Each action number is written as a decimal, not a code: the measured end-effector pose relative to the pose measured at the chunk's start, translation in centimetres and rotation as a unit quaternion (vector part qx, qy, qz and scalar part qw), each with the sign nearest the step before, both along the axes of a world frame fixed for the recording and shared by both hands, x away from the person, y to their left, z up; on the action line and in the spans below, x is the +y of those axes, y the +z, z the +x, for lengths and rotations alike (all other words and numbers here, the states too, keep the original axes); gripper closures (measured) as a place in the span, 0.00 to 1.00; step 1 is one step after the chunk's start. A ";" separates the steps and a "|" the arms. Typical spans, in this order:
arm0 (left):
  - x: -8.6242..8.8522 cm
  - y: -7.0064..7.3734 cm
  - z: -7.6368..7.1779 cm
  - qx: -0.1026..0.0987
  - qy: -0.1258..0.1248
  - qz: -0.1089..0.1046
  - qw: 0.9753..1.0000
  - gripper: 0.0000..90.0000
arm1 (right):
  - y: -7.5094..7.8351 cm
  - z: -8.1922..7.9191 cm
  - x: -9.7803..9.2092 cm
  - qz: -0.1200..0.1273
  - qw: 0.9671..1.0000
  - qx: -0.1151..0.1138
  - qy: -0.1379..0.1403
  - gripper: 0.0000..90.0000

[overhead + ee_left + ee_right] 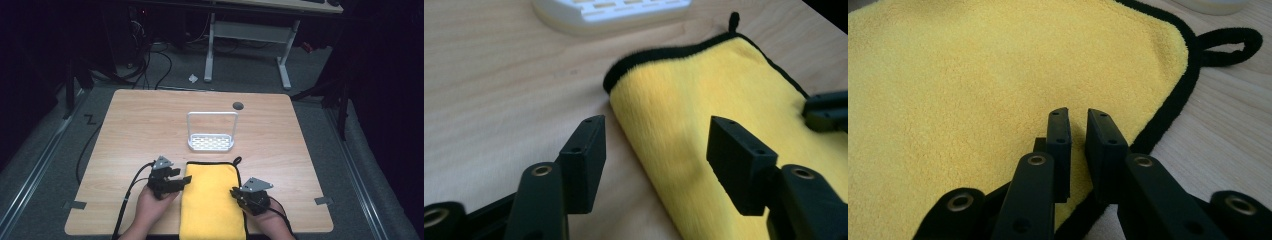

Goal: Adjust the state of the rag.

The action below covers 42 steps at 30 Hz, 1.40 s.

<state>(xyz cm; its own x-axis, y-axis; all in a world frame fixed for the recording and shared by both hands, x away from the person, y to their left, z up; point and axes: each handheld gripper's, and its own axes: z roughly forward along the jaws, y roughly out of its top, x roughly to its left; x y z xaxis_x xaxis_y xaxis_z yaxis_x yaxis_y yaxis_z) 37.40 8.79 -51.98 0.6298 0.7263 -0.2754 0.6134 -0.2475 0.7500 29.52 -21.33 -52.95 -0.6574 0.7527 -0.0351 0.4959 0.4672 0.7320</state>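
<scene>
We are looking down on a pale wooden worktop [150, 120] where a yellow towel [210, 200] with a black hem is lying at the 6 o'clock edge, folded into a long strip running toward 12 o'clock. Its black hanging loop [237, 161] is sticking out of the far right corner. Just beyond the towel, toward 12 o'clock, a white rack [211, 132] with a slotted base and a tall wire hoop is standing upright, apart from the cloth. A small dark round disc [238, 106] is sitting farther back, near the 1 o'clock side of the rack.

The left tool [181, 181] is hovering at the towel's left edge (the 9 o'clock side), and a hand [152, 205] is gripping it from below. In the left gripper view its jaws are standing wide apart, holding nothing, one over bare wood and the other over the yellow pile, with the towel's folded edge between them.

The right tool [236, 192] is sitting at the towel's right edge, at about 3 o'clock of the cloth. In the right gripper view its jaws are nearly closed, leaving only a thin slit, with the towel [973, 85] and its black hem beneath them; we cannot tell whether any cloth is pinched in that slit.
</scene>
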 end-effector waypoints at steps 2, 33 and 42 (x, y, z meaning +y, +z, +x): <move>-0.5 -0.2 1.1 0.018 0.006 -0.005 1.000 0.45 | 0.0 0.0 0.0 0.000 1.000 -0.001 0.000 0.90; -0.6 -2.1 1.3 0.023 0.013 -0.034 0.999 0.81 | -0.4 7.5 1.3 0.035 0.996 0.018 -0.083 0.67; -0.6 -2.1 1.2 0.023 0.016 -0.034 0.999 0.81 | -0.4 7.1 1.6 0.044 0.996 0.022 -0.070 0.85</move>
